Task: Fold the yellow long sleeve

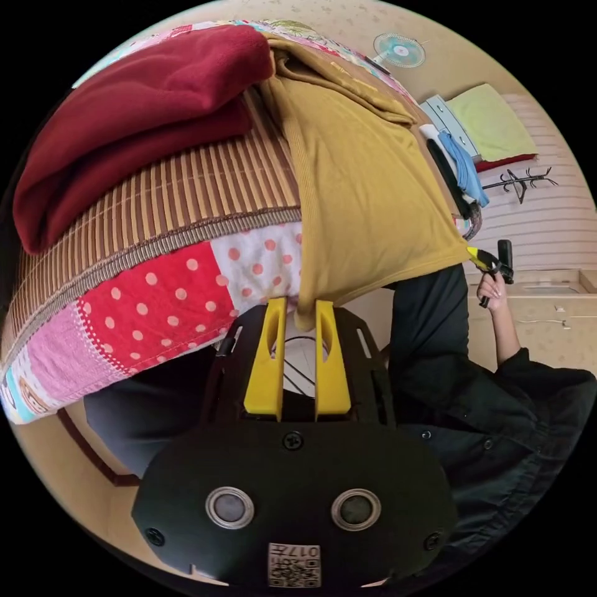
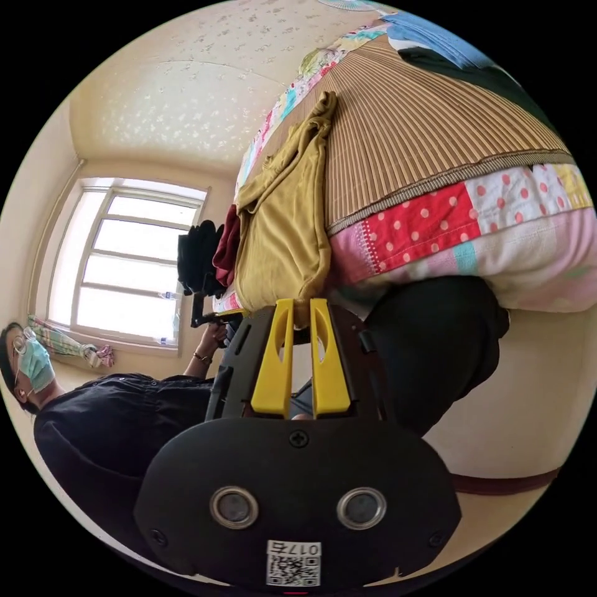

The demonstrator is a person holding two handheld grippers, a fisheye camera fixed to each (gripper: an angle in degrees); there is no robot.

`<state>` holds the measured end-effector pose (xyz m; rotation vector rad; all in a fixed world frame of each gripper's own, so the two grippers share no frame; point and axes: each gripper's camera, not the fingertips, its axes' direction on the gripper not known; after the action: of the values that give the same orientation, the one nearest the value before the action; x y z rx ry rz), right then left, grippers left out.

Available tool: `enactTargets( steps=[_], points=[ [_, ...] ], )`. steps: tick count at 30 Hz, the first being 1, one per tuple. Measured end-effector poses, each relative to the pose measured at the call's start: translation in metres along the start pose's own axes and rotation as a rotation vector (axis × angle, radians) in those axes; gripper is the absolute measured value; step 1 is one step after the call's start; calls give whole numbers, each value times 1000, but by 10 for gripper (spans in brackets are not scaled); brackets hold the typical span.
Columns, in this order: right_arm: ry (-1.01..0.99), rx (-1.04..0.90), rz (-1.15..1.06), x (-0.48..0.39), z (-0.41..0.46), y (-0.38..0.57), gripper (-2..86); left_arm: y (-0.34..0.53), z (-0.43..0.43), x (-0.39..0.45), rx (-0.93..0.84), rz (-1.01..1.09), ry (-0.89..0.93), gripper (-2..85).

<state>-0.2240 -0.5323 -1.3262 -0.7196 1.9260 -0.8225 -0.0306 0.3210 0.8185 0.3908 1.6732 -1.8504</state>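
1. Left gripper: yellow jaws close together, clamped on a bottom corner of the yellow shirt.
2. Right gripper: jaws close together, pinching the shirt's other bottom corner; seen also in the left gripper view, held in a hand.
3. Shirt: draped over the edge of the striped mat, hem hanging past the patchwork quilt.
4. Red blanket: folded on the mat, beside the shirt.

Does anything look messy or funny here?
Yes. The yellow long sleeve hangs off the bed's edge, bunched at its far end, with the left gripper and right gripper pinching its corners.
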Motion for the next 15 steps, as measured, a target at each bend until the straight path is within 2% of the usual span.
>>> enactTargets(
  steps=[3, 6, 8, 10, 12, 14, 15],
  points=[
    [-142, 101, -32, -2, -15, 6, 19, 0, 16, -14, -133, 48, 166, 36],
    [-282, 220, -64, -1, -34, 13, 16, 11, 2, -22, -126, 66, 213, 24],
    [-367, 303, -89, -2, -49, 19, 13, 19, -23, -16, -104, 146, 308, 19],
    [-418, 356, -136, -9, -61, 23, 10, 36, -75, -7, -1, 288, 560, 13],
    [-459, 395, -214, -21, -73, 29, 7, 52, -119, -8, 122, 354, 703, 11],
    [-687, 588, -429, -31, -103, 49, 7, 69, -157, -13, 238, 403, 799, 10],
    [-736, 659, -469, -30, -111, 56, 8, 78, -177, -16, 297, 417, 827, 8]
  ],
)
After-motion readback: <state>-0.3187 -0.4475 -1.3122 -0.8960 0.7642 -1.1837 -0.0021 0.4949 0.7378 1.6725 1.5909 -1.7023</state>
